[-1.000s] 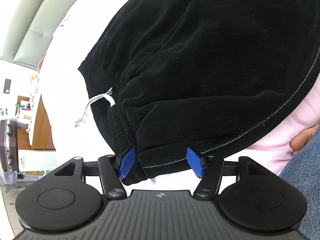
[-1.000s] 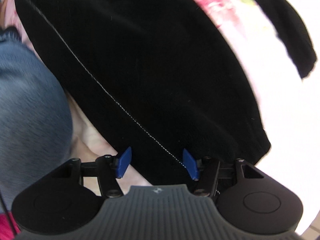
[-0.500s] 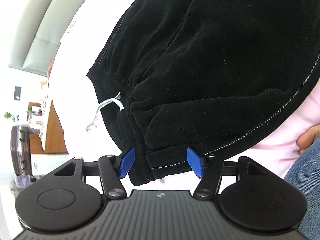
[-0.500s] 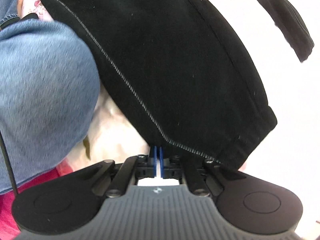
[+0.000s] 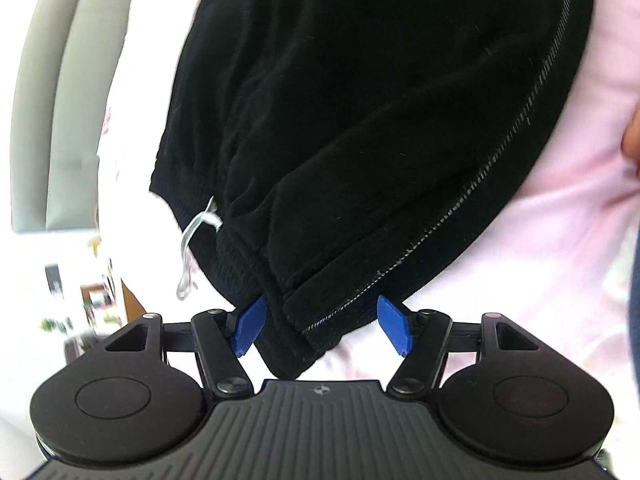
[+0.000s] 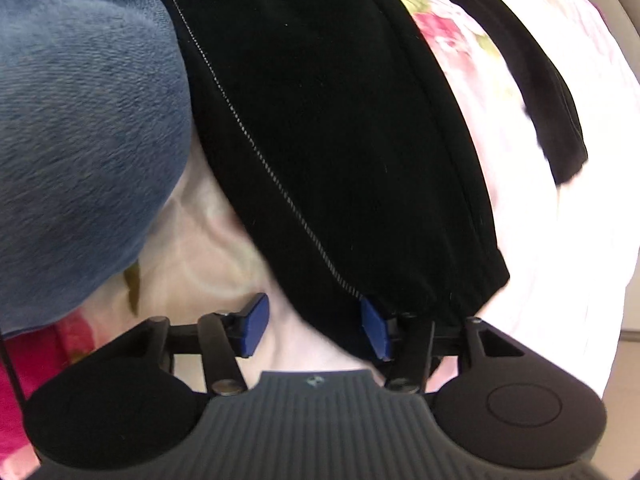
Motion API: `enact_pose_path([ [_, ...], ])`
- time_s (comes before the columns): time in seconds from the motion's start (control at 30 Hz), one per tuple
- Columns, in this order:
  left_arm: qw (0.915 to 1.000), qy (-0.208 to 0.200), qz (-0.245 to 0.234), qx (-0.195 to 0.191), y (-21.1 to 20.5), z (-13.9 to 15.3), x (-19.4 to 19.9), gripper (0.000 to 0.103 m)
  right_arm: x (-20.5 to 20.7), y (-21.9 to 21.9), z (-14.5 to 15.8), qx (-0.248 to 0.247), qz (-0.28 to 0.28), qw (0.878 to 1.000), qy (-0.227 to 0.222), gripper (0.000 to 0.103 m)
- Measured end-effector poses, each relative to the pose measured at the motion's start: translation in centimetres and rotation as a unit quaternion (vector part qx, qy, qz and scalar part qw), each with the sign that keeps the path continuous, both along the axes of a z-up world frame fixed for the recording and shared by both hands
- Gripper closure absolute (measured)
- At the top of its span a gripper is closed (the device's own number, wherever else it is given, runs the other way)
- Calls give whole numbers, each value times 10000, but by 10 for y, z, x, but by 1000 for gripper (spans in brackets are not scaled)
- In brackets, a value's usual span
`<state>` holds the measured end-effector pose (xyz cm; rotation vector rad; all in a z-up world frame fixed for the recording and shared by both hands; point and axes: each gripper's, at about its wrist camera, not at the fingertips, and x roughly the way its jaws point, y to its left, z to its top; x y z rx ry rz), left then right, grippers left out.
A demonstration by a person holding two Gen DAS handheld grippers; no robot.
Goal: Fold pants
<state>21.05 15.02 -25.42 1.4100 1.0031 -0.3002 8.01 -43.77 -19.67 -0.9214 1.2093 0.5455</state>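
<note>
Black pants (image 5: 360, 120) lie on a pale pink sheet (image 5: 560, 240), with a white drawstring (image 5: 196, 236) hanging from the waistband. My left gripper (image 5: 320, 326) points down at the waistband corner. Its jaws are opening, the corner lies between the blue pads, and the right pad stands clear of the cloth. In the right wrist view, the hem end of a pant leg (image 6: 340, 140) drapes over the right finger of my right gripper (image 6: 314, 330). Those jaws are opening too, with mostly sheet and a sliver of black cloth between them.
A person's knee in blue jeans (image 6: 80, 140) presses close on the left of the right gripper. Another black pant leg (image 6: 556, 120) lies farther right on the floral sheet (image 6: 452, 36). Grey padded panels (image 5: 52, 120) stand beyond the bed. A hand (image 5: 632, 136) shows at the right edge.
The left gripper sank and rolled, and its pads spread a little wider around the waistband corner. The right gripper was open, snapped shut at the hem, and is open again, shifted along it.
</note>
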Motion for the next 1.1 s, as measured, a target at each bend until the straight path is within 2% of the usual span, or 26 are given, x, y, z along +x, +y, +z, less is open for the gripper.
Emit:
enact_pose_path([
  [0.17, 9980, 136, -513, 351, 4, -29, 2, 19, 0, 3, -6, -61, 208, 9996, 158, 51],
  [0.23, 9974, 122, -569, 436, 5, -38, 4, 17, 2, 6, -10, -105, 178, 9995, 241, 59],
  [0.27, 9975, 122, -541, 450, 4, -40, 6, 18, 6, 7, -12, -112, 72, 9996, 261, 70],
  [0.3, 9978, 149, -473, 429, 3, -40, 7, 31, 21, 0, -24, -84, -48, 9996, 256, 82],
  [0.33, 9985, 245, -338, 356, 2, -39, 9, 43, 23, 2, -21, -56, -150, 9995, 260, 85],
  [0.37, 9990, 328, -157, 252, 3, -35, 11, 66, 27, 1, -24, -22, -236, 9993, 291, 90],
  [0.4, 9995, 280, 25, 166, 4, -31, 11, 75, 28, 0, -22, -7, -239, 9993, 282, 94],
  [0.47, 9996, -53, 280, -31, 8, -19, 11, 84, 30, -3, -13, 37, -265, 9994, 217, 99],
  [0.57, 9940, -633, 725, -523, 12, 11, 12, 88, 30, -7, 11, 119, -369, 9991, -159, 103],
  [0.7, 9780, -1359, 1145, -1092, 9, 61, 20, 88, 24, -5, 58, 205, -452, 9946, -908, 103],
  [0.77, 9663, -1591, 1432, -1433, 9, 88, 29, 88, 23, -4, 82, 226, -489, 9900, -1301, 103],
  [0.87, 9471, -1900, 1807, -1851, 9, 124, 51, 88, 46, -15, 120, 435, -708, 9783, -1897, 103],
  [0.97, 9295, -2061, 2239, -2086, 8, 148, 79, 88, 70, -19, 153, 611, -1009, 9644, -2369, 103],
  [1.03, 9173, -2091, 2553, -2229, 9, 160, 100, 88, 89, -19, 165, 618, -1159, 9567, -2597, 103],
  [1.1, 9091, -2104, 2790, -2269, 8, 166, 123, 89, 115, -18, 171, 566, -1326, 9516, -2714, 103],
])
